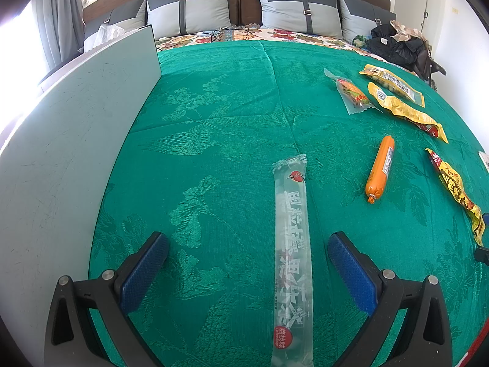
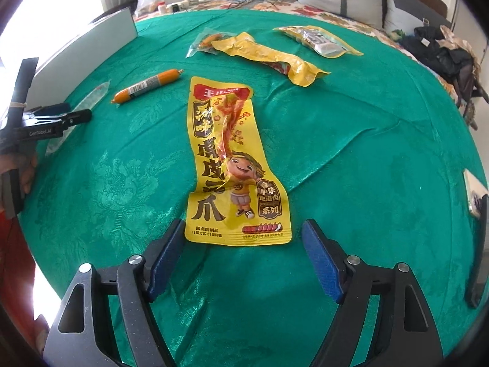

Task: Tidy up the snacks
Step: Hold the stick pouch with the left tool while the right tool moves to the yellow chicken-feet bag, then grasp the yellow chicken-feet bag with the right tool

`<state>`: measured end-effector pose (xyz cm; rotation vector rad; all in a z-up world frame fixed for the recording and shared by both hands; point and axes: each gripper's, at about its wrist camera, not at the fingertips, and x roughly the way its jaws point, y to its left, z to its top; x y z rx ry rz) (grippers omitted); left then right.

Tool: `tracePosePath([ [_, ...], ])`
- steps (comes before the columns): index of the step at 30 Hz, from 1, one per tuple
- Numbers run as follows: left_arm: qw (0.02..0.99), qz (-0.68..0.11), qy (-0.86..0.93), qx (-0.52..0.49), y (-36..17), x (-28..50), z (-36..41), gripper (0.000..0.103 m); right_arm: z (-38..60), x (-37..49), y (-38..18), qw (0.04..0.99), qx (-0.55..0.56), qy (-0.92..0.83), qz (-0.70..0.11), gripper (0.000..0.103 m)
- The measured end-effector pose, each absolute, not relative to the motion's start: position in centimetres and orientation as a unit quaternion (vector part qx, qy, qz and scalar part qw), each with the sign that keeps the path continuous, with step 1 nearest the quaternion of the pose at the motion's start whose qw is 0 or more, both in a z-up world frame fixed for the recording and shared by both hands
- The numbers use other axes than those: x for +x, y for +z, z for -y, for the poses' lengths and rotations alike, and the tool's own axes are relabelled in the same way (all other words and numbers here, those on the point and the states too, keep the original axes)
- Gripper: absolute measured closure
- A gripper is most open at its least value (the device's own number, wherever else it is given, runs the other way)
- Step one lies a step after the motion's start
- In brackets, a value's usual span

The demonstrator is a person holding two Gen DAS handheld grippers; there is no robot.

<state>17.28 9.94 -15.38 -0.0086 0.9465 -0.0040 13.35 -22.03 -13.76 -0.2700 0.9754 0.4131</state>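
We see a bed covered by a green cloth (image 1: 214, 107), snacks spread across it. A grey board (image 1: 76, 128) lies along the cloth's left side, and grey pillows (image 1: 189, 9) stand against the headboard. A dark pile of clothes (image 1: 400, 46) sits at the far right corner.

Snacks next. The yellow cartoon packet (image 2: 232, 165) lies flat on the cloth, its near end between the tips of the right tool (image 2: 243, 240). That tool is spread wide, its pads clear of the packet, gripping nothing. The long clear jelly stick (image 1: 292, 250) lies lengthwise between the fingers of the left tool (image 1: 247, 252). It too is released, with cloth showing on both sides of the stick.

Far side: a crumpled yellow pouch (image 2: 269, 56), a yellow-edged pack with a white label (image 2: 318, 39) beyond it, and a small clear bag with orange contents (image 2: 204, 42) just left of the pouch. The orange sausage (image 2: 146, 87) lies alone, between the jelly stick and the cartoon packet.

A hand (image 2: 26, 171) holds the left tool's handle at the left edge of the right wrist view. A phone (image 2: 473, 192) rests at the cloth's right edge.
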Motion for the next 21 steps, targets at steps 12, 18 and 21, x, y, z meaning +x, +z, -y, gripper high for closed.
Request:
tracePosePath([
  [12,0.89,-0.456,-0.002,-0.004,-15.3,17.3,-9.9,0.0,21.2,12.3,-14.4,0.861,-0.136,0.215,-0.439,0.011],
  [18,0.89,-0.456,-0.002,-0.004,-15.4,17.3,-9.9,0.0,21.2,12.1,-14.5,0.867,-0.133,0.217,-0.429,0.009],
  [21,0.89,-0.456,-0.002,-0.004,-15.4,17.3,-9.9,0.0,21.3,11.9,-14.6,0.87,-0.132,0.218,-0.422,0.008],
])
